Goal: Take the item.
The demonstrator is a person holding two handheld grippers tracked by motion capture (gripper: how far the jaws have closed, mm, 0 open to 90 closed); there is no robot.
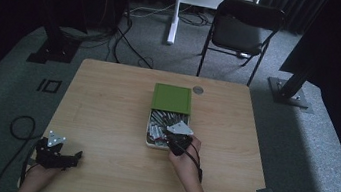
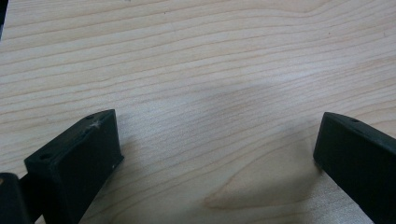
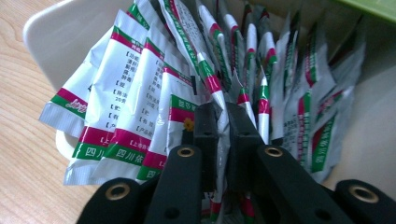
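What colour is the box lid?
Green; the lid shows best in the high view.

One table, one box, one green lid, two tools, many sachets.

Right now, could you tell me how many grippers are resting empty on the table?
1. The left gripper sits at the table's near left corner, jaws wide open over bare wood. The right gripper is in the white box, shut on a sachet.

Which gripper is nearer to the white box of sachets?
Right. The right gripper is inside the white box, shut on a sachet. The left gripper rests open near the table's near-left corner.
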